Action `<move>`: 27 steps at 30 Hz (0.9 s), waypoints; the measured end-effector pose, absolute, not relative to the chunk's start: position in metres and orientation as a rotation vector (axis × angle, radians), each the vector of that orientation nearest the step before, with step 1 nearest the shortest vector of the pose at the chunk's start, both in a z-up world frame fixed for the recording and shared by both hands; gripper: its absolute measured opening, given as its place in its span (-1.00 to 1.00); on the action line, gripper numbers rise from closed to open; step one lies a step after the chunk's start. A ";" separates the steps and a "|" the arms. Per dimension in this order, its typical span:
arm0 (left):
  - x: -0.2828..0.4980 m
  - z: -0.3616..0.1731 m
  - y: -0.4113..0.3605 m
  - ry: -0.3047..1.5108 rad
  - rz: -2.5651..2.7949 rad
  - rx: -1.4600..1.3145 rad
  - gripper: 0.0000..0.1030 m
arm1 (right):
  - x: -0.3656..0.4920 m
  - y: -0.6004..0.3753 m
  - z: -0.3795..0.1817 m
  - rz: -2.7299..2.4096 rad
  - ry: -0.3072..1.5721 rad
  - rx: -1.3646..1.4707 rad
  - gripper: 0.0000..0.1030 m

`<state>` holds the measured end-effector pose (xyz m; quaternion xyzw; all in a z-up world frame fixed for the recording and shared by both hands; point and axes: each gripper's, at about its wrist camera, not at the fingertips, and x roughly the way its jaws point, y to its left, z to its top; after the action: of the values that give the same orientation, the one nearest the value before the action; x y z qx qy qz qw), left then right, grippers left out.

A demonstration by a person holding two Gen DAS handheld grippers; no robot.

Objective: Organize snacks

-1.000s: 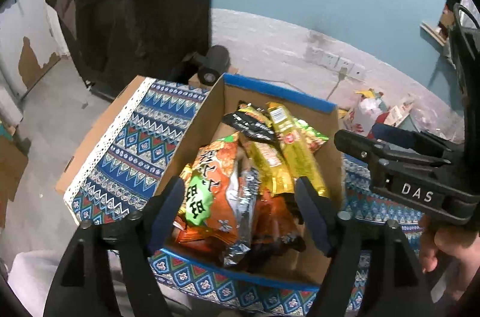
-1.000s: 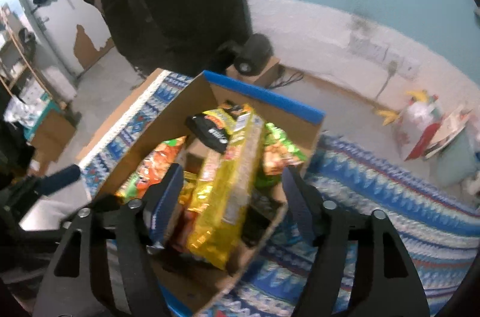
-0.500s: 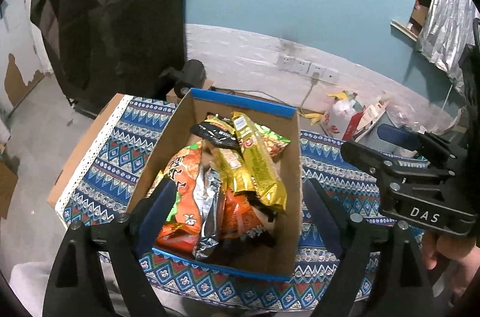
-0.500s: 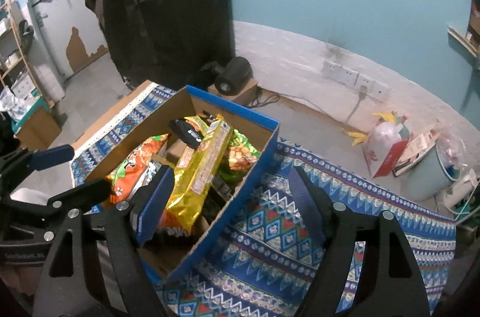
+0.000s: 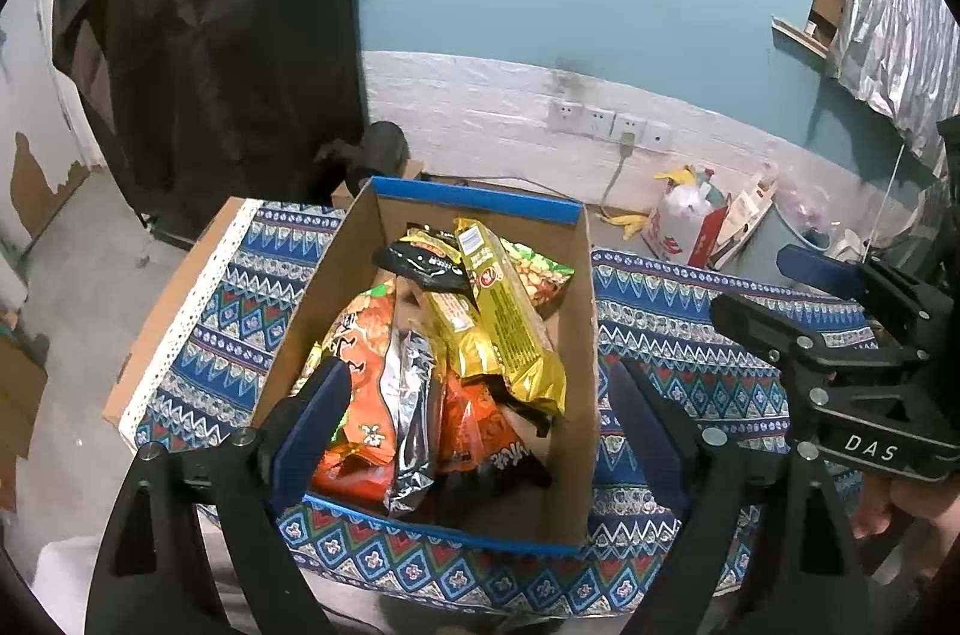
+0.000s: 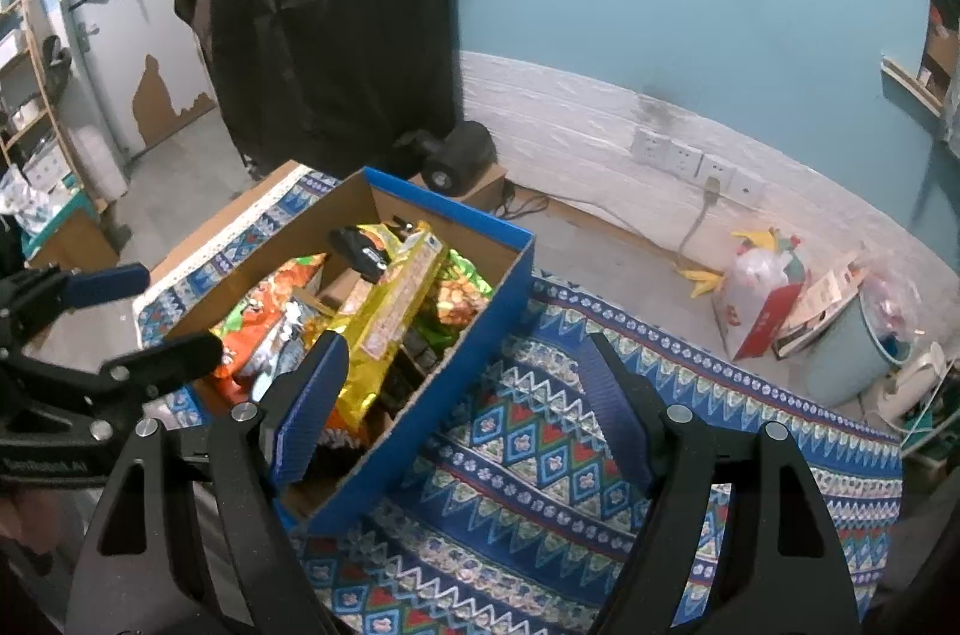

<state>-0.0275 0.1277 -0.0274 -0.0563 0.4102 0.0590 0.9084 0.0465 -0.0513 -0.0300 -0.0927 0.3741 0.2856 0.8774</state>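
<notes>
In front of me a cardboard box [image 5: 591,335], open at the top with blue outer walls and a blue rim, sits on the patterned blue cloth, full of snack packets. A long yellow foil packet [image 5: 507,329] lies slanted on top of the pile, its far end raised, with a smaller gold packet [image 5: 459,329] tucked just beside it. A black packet [image 5: 423,266] rests across the far end. An orange bag with green print [image 5: 360,341] leans against the left wall, a silver-backed packet [image 5: 411,419] touching it. Beneath lie orange-red packets [image 5: 474,425], and a green bag [image 5: 537,272] sits by the far right corner.
</notes>
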 end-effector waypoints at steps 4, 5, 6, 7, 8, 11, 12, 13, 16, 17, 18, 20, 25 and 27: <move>-0.026 -0.028 0.123 0.851 0.116 -0.104 0.72 | 0.047 -0.058 -0.034 0.589 0.785 -0.190 0.51; -0.025 -0.028 0.122 0.852 0.116 -0.098 0.72 | 0.047 -0.060 -0.035 0.586 0.786 -0.190 0.51; -0.025 -0.028 0.120 0.852 0.116 -0.092 0.72 | 0.048 -0.061 -0.036 0.584 0.789 -0.190 0.51; -0.025 -0.028 0.119 0.851 0.116 -0.085 0.72 | 0.048 -0.063 -0.036 0.585 0.790 -0.188 0.51; -0.025 -0.028 0.117 0.851 0.116 -0.078 0.72 | 0.048 -0.064 -0.036 0.585 0.791 -0.186 0.51; -0.023 -0.029 0.113 0.857 0.117 -0.061 0.72 | 0.048 -0.067 -0.035 0.582 0.792 -0.182 0.51; -0.023 -0.029 0.112 0.859 0.116 -0.056 0.72 | 0.048 -0.068 -0.034 0.582 0.792 -0.179 0.51; -0.023 -0.029 0.110 0.859 0.115 -0.051 0.72 | 0.048 -0.069 -0.034 0.582 0.792 -0.176 0.51; -0.022 -0.031 0.106 0.863 0.110 -0.037 0.74 | 0.049 -0.069 -0.035 0.578 0.795 -0.178 0.51; -0.022 -0.032 0.105 0.867 0.108 -0.033 0.74 | 0.051 -0.070 -0.037 0.574 0.800 -0.177 0.51; -0.022 -0.032 0.104 0.870 0.108 -0.028 0.74 | 0.052 -0.070 -0.037 0.573 0.805 -0.174 0.51; -0.021 -0.032 0.102 0.871 0.110 -0.025 0.74 | 0.053 -0.071 -0.038 0.573 0.809 -0.170 0.51; -0.020 -0.030 0.098 0.865 0.113 -0.016 0.74 | 0.052 -0.074 -0.038 0.572 0.809 -0.169 0.51; -0.020 -0.030 0.096 0.865 0.111 -0.008 0.74 | 0.052 -0.075 -0.039 0.570 0.813 -0.169 0.51</move>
<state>-0.0199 0.0960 -0.0298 -0.0040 0.4191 0.0535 0.9064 0.0523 -0.0750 -0.0385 -0.0810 0.3896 0.2733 0.8758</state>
